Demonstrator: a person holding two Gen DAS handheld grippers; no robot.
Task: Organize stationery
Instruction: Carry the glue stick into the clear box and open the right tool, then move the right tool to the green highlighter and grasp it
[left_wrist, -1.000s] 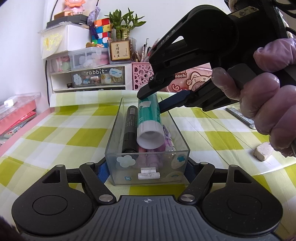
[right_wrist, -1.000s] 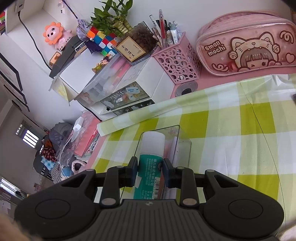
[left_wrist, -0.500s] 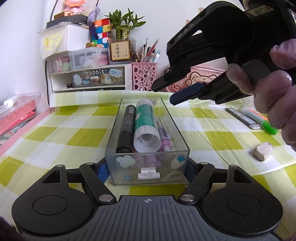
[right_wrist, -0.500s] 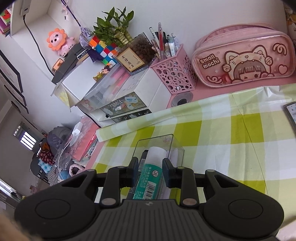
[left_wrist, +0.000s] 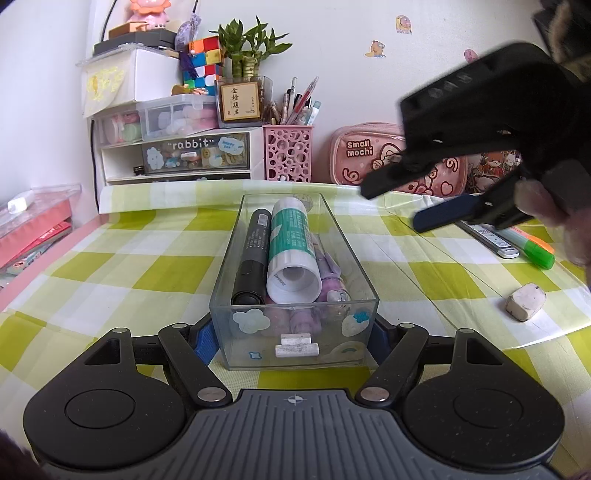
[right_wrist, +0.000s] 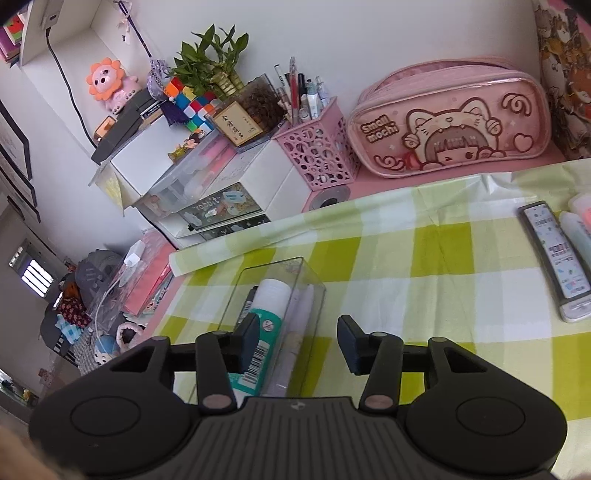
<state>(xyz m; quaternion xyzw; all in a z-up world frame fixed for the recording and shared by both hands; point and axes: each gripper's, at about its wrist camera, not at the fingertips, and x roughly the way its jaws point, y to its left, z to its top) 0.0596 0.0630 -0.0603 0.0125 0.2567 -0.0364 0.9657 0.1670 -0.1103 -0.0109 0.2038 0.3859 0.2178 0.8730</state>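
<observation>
**Glue stick in the clear box, right claw empty above it**

We see the surface (left_wrist: 110, 266) covered in a green-and-white check cloth. At its back stands a white drawer unit (left_wrist: 177, 155) with "rabbit" on one clear drawer, and beside the pink pen holder (left_wrist: 288, 153) lies a pink pencil case (right_wrist: 448, 118) printed "Small mochi". A framed card (left_wrist: 239, 100) on the drawer unit carries Chinese characters we cannot make out.

Our left claw (left_wrist: 293, 339) is clamped on the near end of the clear box (left_wrist: 354, 254), a finger pressed against each side wall. In the box the green-and-white glue stick (left_wrist: 290, 251) lies lengthwise, touching the black marker (left_wrist: 253, 258) on its left; its barcode shows in the right wrist view, the print too small to read.

Our right claw (right_wrist: 297, 341) hangs over the box with its fingers spread apart, holding nothing.

To the right lie a green highlighter (left_wrist: 532, 249) and, nearer, a white eraser (left_wrist: 524, 301).
</observation>
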